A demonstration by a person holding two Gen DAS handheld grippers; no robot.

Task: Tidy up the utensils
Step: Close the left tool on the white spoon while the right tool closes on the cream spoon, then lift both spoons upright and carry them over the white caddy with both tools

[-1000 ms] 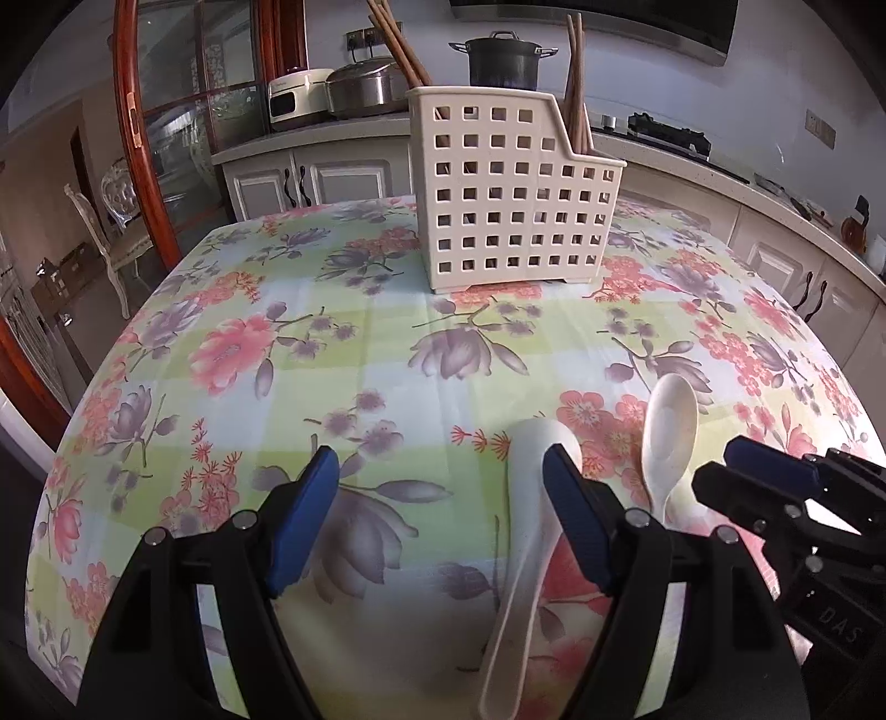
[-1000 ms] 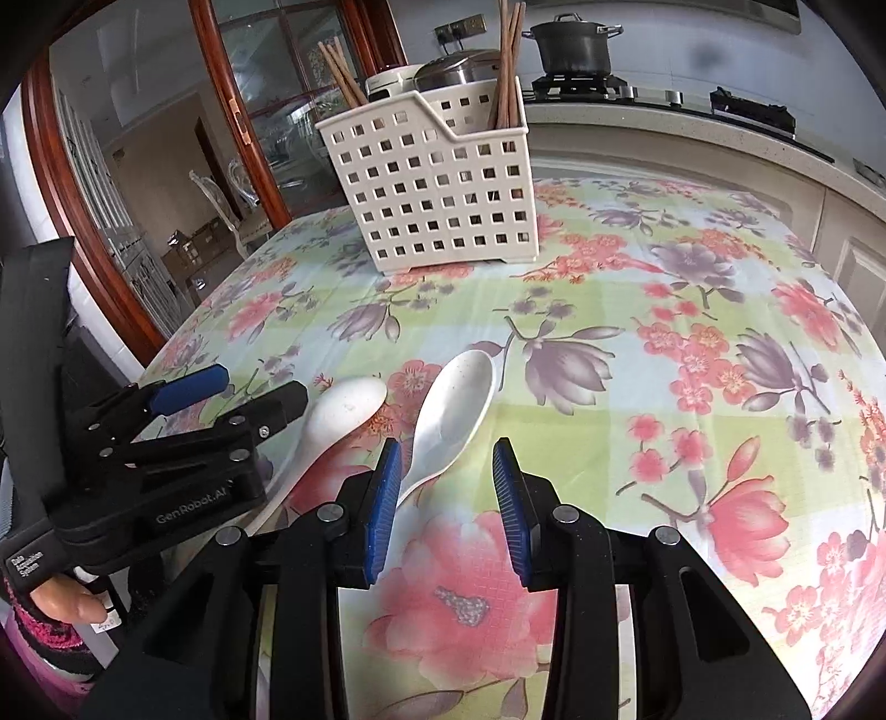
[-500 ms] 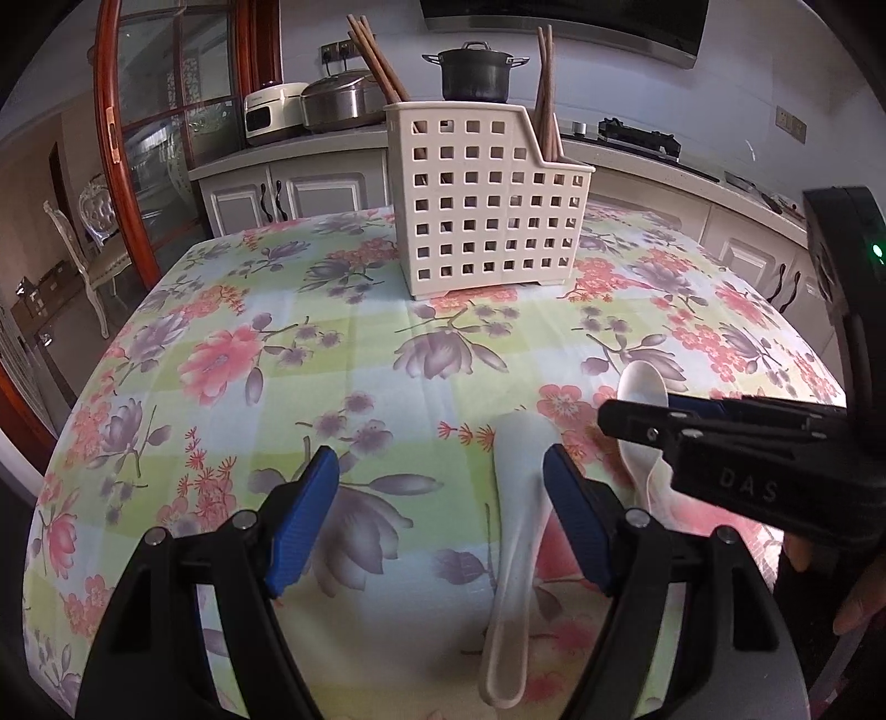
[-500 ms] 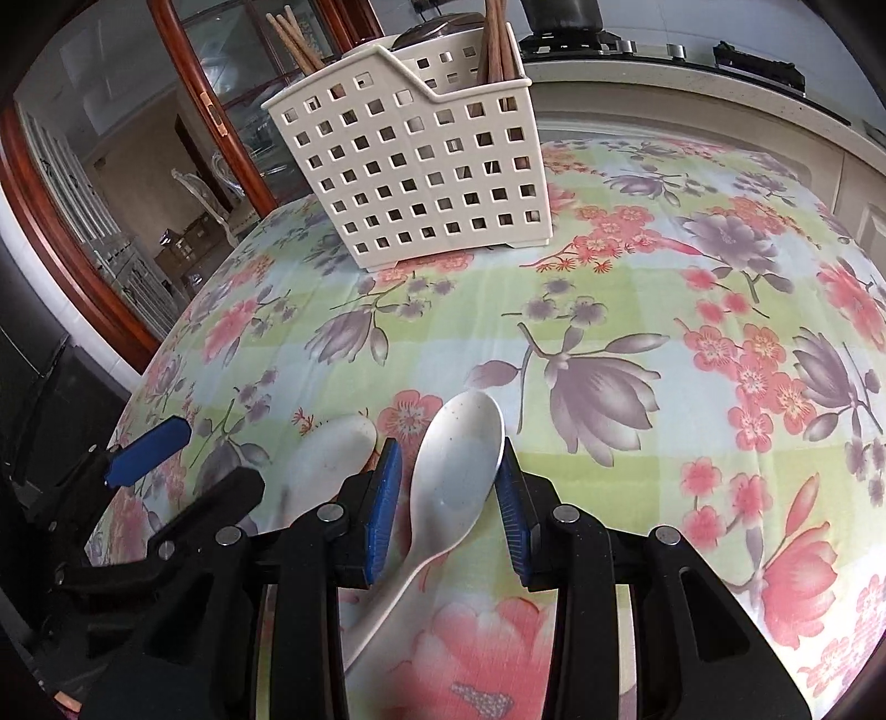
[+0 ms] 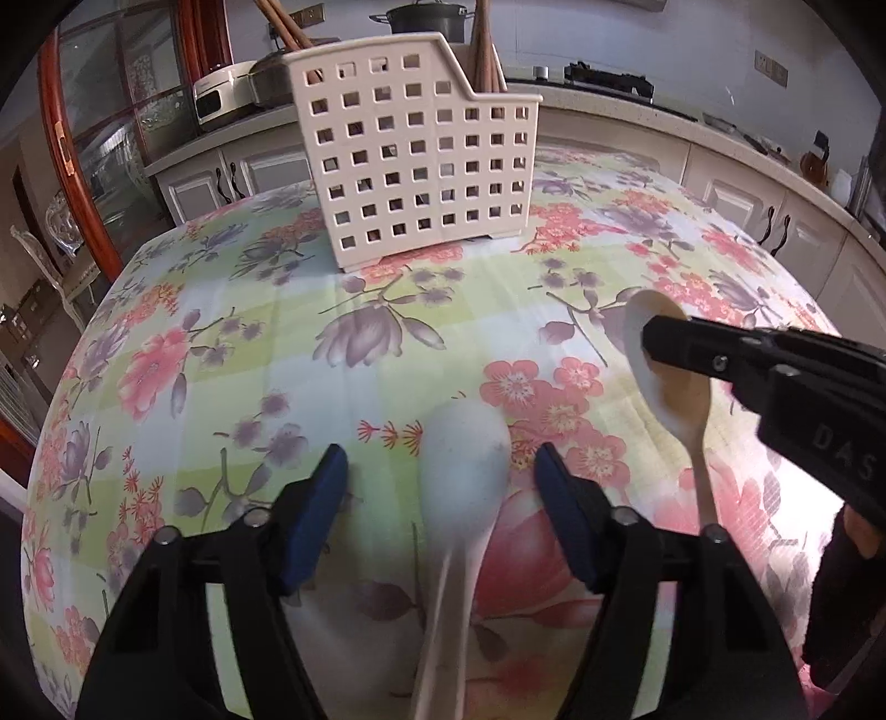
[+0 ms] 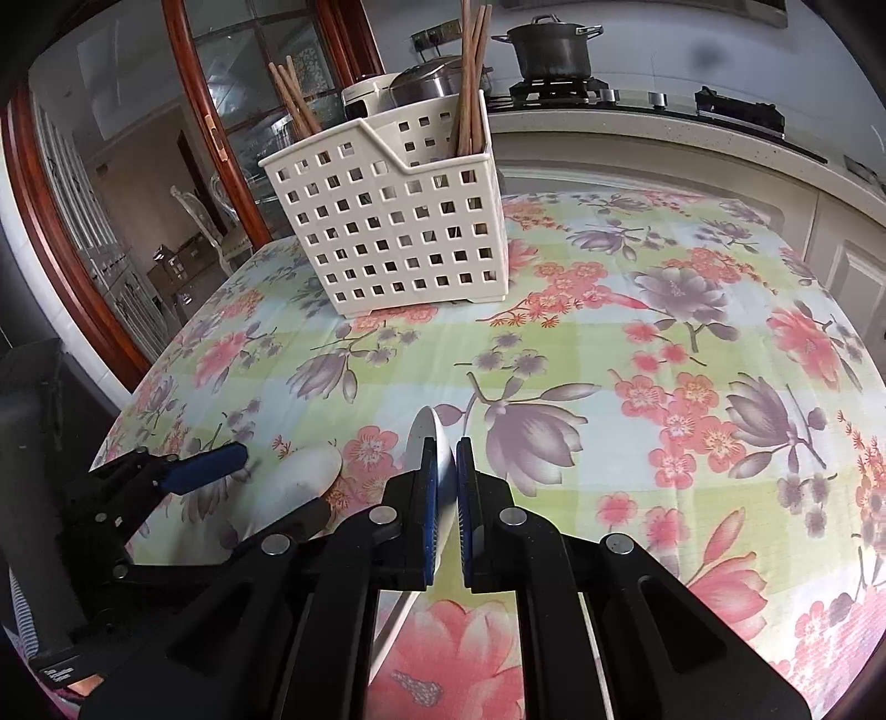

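Observation:
Two white spoons are near the front of the floral table. My left gripper [image 5: 440, 471] is open and straddles one spoon [image 5: 462, 476] lying flat on the cloth. My right gripper [image 6: 443, 487] is shut on the other spoon [image 6: 426, 437], gripping it edge-on by the bowl and tilting it up; in the left wrist view that spoon [image 5: 659, 376] shows its handle slanting down toward the cloth. A cream perforated utensil basket [image 5: 421, 166] stands upright at the table's far side, with wooden chopsticks [image 6: 470, 83] in its compartments.
The floral tablecloth [image 6: 664, 360] covers a round table whose edge drops off left and right. Behind it runs a kitchen counter with a rice cooker [image 5: 221, 99], a black pot [image 6: 548, 47] and a stove. A red-framed glass door [image 6: 66, 221] stands left.
My right gripper has closed on the right spoon and tipped it onto its edge. My left gripper has moved forward so the left spoon's bowl lies between its open fingers.

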